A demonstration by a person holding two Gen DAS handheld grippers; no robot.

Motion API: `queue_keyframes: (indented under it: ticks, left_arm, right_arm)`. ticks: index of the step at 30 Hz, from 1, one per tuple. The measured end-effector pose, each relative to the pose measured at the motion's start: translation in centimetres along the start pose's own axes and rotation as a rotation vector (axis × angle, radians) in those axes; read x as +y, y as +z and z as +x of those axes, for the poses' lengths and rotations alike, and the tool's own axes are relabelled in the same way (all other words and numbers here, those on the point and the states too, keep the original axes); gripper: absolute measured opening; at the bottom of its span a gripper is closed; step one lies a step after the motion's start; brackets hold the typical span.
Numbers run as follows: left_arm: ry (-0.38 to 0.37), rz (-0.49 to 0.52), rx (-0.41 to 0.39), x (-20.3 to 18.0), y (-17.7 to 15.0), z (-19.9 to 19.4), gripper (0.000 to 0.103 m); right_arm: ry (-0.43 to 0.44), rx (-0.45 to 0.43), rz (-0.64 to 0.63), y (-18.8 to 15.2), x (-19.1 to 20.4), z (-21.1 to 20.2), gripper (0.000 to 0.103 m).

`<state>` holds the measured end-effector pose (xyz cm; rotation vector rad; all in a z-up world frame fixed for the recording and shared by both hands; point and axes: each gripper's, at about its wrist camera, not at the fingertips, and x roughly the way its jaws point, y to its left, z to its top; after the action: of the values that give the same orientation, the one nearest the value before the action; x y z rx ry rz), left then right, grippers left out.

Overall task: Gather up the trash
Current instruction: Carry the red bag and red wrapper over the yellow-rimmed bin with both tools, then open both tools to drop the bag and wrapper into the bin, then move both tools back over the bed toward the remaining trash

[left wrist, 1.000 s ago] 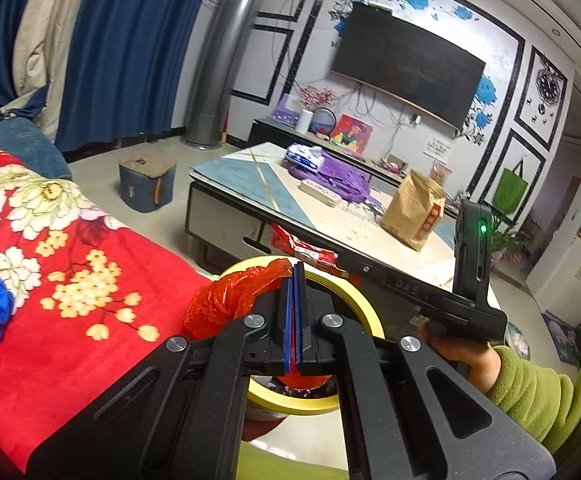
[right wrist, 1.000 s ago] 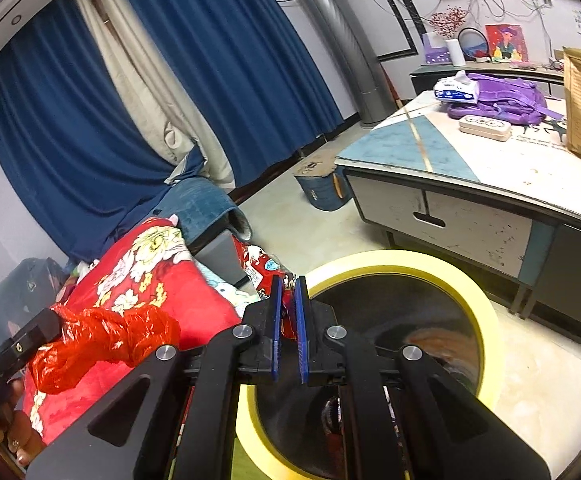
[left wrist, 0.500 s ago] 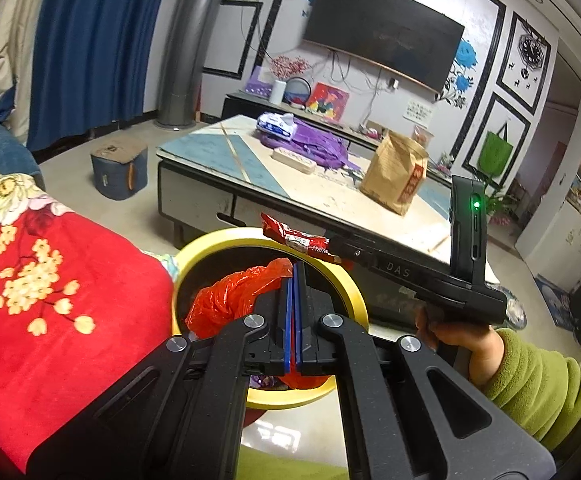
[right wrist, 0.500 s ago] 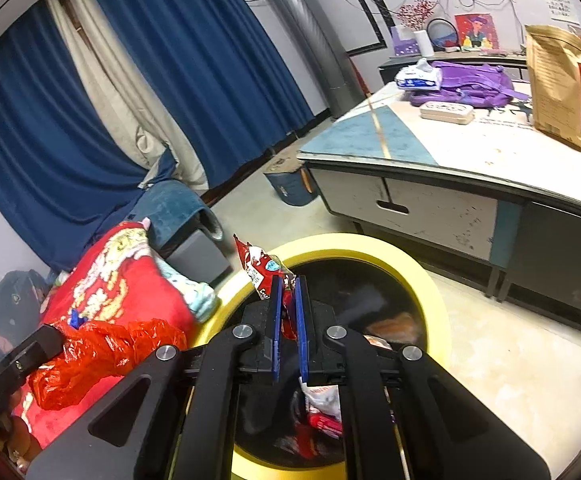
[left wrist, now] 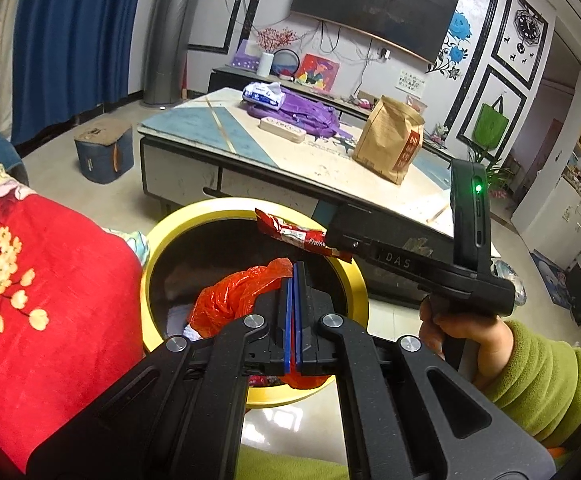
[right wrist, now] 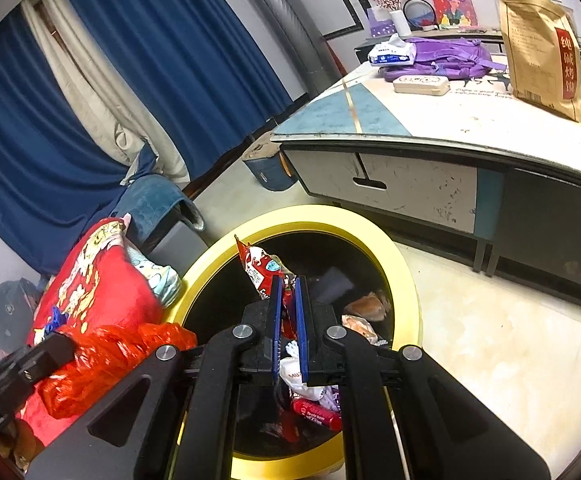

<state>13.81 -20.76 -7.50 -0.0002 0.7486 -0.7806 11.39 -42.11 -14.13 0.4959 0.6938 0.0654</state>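
left gripper (left wrist: pixel 293 280): jaws clamped on a crumpled red plastic bag (left wrist: pixel 234 300); bag hangs over the bin mouth, so letting go should drop it straight in.
right gripper (right wrist: pixel 288 292): jaws not fully together, pinching a red snack wrapper (right wrist: pixel 260 266) that stands up between them; also held above the bin opening, looks ready for release.
bin (right wrist: pixel 406 280): yellow rim, dark inside, on the floor between the red floral blanket (left wrist: pixel 42 280) and the low surface (left wrist: pixel 250 140); near enough that both grippers hang over it at once.
trash already in: wrappers and white paper (right wrist: pixel 302 376) at the bottom; judgement, task is well along, two pieces left to drop.
right view only: bin contents, the wrapper's print, a small blue scrap (right wrist: pixel 56 316) on the blanket, maybe more trash, too small to tell.
left view only: the person's right hand (left wrist: pixel 458 324) in a green sleeve gripping the handle, wrapper seen side-on sticking out over the rim.
far, on the surface: brown paper bag (left wrist: pixel 390 140), purple backpack (left wrist: pixel 306 110), tissue pack (left wrist: pixel 264 94); untouched, cannot tell if trash.
beyond: blue curtains (right wrist: pixel 170 60), wall TV (left wrist: pixel 374 12).
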Motion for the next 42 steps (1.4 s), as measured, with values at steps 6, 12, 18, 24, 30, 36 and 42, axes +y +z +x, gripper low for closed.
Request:
queue_keyframes:
  ticks: [6, 12, 18, 24, 30, 36, 42]
  left_arm:
    - [-0.009, -0.019, 0.015, 0.3, -0.2, 0.7, 0.0]
    - [-0.012, -0.028, 0.014, 0.4, -0.4, 0.8, 0.0]
    - [-0.015, -0.05, -0.003, 0.6, -0.5, 0.6, 0.028]
    - [0.002, -0.074, -0.023, 1.2, -0.5, -0.3, 0.059]
    - [0.022, -0.084, -0.041, 1.4, -0.5, -1.1, 0.086]
    - [0.025, -0.069, -0.065, 1.1, 0.0, -1.7, 0.092]
    - [0.068, -0.096, -0.082, 2.0, 0.0, -2.5, 0.092]
  right_arm:
    - [0.008, 0.018, 0.021, -0.2, -0.1, 0.5, 0.007]
    - [0.016, 0.025, 0.021, -0.2, 0.2, 0.6, 0.008]
    - [0.025, 0.016, 0.042, 0.2, 0.1, 0.3, 0.037]
    - [0.008, -0.005, 0.036, 0.5, 0.2, -0.3, 0.048]
    - [-0.013, -0.025, 0.017, 0.7, 0.7, -0.8, 0.065]
    - [-0.023, -0.042, 0.023, 0.9, 0.6, -1.3, 0.068]
    - [-0.025, -0.053, 0.005, 1.2, 1.0, -1.6, 0.069]
